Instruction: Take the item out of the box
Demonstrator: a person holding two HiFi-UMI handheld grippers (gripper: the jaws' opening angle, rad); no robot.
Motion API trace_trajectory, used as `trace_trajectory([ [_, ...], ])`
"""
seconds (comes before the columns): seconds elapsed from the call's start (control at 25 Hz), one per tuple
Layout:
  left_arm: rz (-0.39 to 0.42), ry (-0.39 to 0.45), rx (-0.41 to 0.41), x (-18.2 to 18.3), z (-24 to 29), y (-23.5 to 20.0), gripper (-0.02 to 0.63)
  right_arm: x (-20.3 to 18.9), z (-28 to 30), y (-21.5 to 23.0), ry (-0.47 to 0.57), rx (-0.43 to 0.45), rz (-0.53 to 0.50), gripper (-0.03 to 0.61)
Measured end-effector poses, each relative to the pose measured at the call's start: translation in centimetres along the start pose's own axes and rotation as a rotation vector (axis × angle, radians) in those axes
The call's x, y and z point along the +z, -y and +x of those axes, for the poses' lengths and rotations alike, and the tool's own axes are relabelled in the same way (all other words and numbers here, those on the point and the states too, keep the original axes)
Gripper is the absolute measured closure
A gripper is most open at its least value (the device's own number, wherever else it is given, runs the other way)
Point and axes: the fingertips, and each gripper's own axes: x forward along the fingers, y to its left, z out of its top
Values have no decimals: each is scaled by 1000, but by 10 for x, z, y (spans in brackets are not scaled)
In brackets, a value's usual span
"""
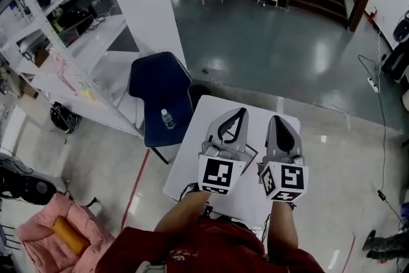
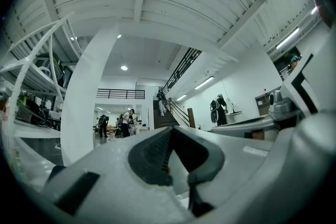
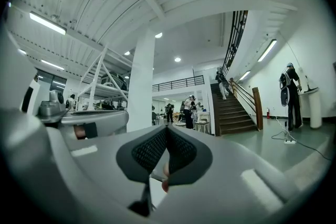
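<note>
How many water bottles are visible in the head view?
1. The water bottle stands on the dark blue chair, left of the white table. Others may be hidden among the shelves.

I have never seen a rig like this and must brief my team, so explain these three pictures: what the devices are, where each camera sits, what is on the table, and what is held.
There is no robot here. A person holds a hand-operated two-jaw gripper in each hand. The marker cubes are part of the grippers.

The head view comes from a camera on the person's head, looking steeply down. It shows the left gripper and the right gripper side by side above a small white table.

The other two pictures come from wide-angle cameras riding on each gripper, looking along its jaws into the hall.

Both pairs of jaws are closed with nothing between them. No box shows in any picture. Beside the table stands a dark blue chair with a small bottle on its seat.
</note>
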Motion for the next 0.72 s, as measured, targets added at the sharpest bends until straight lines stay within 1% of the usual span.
trace_trajectory([
  [0.4,-1,-66,27,-28,36,13,612,-18,13,46,-30,14,51,577],
  [0.6,-20,-114,17,-60,41,-1,612,-44,29,47,-67,3,77,577],
  [0.72,-32,-146,1,-85,43,-14,612,-65,42,43,-98,-9,71,577],
])
